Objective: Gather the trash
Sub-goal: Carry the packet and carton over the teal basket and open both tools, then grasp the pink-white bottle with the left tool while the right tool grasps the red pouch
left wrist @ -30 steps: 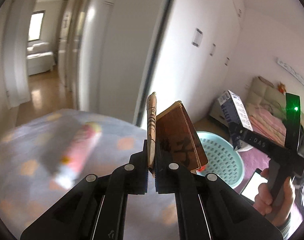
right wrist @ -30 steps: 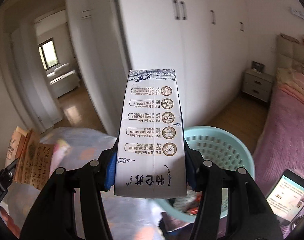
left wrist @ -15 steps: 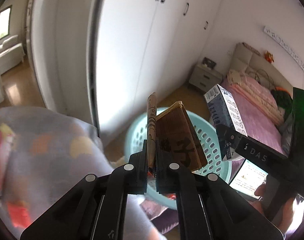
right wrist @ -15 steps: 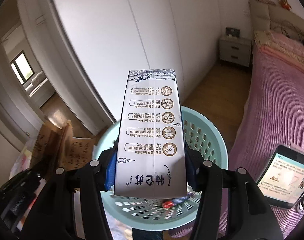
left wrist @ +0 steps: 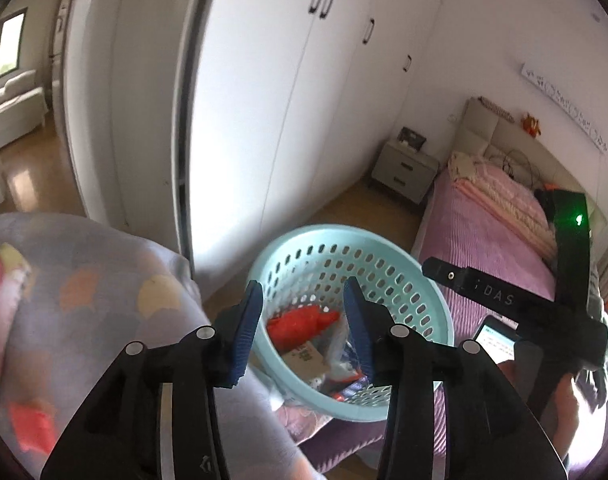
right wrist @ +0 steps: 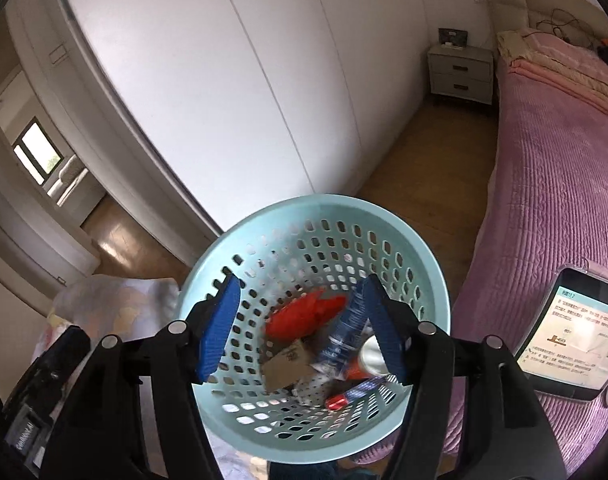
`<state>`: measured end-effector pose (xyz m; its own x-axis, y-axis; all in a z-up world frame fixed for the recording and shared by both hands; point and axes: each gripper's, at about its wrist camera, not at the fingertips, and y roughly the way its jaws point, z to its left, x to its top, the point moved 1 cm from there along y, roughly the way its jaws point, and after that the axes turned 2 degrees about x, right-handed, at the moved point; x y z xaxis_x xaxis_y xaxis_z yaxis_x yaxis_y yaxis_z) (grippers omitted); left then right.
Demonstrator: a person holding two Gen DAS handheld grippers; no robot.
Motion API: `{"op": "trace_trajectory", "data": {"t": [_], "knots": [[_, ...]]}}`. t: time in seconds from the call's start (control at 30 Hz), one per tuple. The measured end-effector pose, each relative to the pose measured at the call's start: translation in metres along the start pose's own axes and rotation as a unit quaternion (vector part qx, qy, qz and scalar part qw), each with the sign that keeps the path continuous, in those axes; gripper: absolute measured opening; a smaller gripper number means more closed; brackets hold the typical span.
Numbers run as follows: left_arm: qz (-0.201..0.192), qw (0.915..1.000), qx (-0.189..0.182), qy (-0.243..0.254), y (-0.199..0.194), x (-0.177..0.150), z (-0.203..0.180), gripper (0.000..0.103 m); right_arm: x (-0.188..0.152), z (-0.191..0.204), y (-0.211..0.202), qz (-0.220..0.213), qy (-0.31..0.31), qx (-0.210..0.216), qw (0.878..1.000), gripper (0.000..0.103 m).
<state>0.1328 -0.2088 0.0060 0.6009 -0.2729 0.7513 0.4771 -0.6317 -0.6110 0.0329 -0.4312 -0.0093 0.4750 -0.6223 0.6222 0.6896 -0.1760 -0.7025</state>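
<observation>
A pale teal perforated basket [left wrist: 384, 248] [right wrist: 208, 280] stands between two beds and holds several pieces of trash. Among them are a red wrapper [left wrist: 300, 320] [right wrist: 304, 316], a brown cardboard box [left wrist: 304, 356] [right wrist: 284, 364] and a blue-and-white carton [right wrist: 344, 332]. My left gripper [left wrist: 300, 328] hangs over the basket's near rim, its jaws opening with nothing between them. My right gripper [right wrist: 300, 328] is above the basket's middle, its jaws also opening and empty. The right gripper's black body [left wrist: 504, 304] shows at the right of the left wrist view.
A lilac quilt [left wrist: 84, 300] with coloured patches lies at the left. A pink-covered bed [right wrist: 544, 200] with a lit phone [right wrist: 564, 336] is at the right. White wardrobe doors [right wrist: 244, 80], a grey nightstand [right wrist: 460, 72] and wooden floor [right wrist: 424, 172] lie beyond.
Both grippers swung over to the basket and tilted down. The left let go of the brown box and the right let go of the carton; both now lie in the basket.
</observation>
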Motion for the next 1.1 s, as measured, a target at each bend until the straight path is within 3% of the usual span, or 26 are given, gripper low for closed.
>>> {"op": "trace_trajectory", "data": {"t": [0.27,0.43,0.53,0.6,0.77,0.9,1.1], "knots": [[-0.05,0.998,0.003,-0.04,-0.053,0.009,0.027,0.041,-0.003,0.052,-0.029,-0.029,-0.059,0.027,0.998,0.06],[-0.077,0.9947,0.021,-0.065,-0.094,0.006,0.065,0.041,-0.015,0.1,-0.046,-0.041,-0.113,0.072,0.99,0.06],[-0.089,0.9911,0.05,-0.085,-0.117,0.0,0.097,0.053,-0.028,0.13,-0.047,-0.038,-0.143,0.099,0.984,0.06],[-0.098,0.9872,0.069,-0.105,-0.134,-0.007,0.125,0.055,-0.039,0.149,-0.044,-0.032,-0.161,0.115,0.98,0.06],[-0.077,0.9821,0.109,-0.133,-0.147,-0.018,0.183,0.071,-0.07,0.195,-0.036,-0.016,-0.214,0.148,0.965,0.06],[-0.043,0.9801,0.124,-0.149,-0.138,-0.031,0.223,0.071,-0.1,0.225,-0.031,-0.009,-0.255,0.167,0.952,0.06],[-0.014,0.9832,0.12,-0.137,-0.113,-0.038,0.242,0.07,-0.133,0.247,-0.016,0.023,-0.293,0.198,0.935,0.06]]}}
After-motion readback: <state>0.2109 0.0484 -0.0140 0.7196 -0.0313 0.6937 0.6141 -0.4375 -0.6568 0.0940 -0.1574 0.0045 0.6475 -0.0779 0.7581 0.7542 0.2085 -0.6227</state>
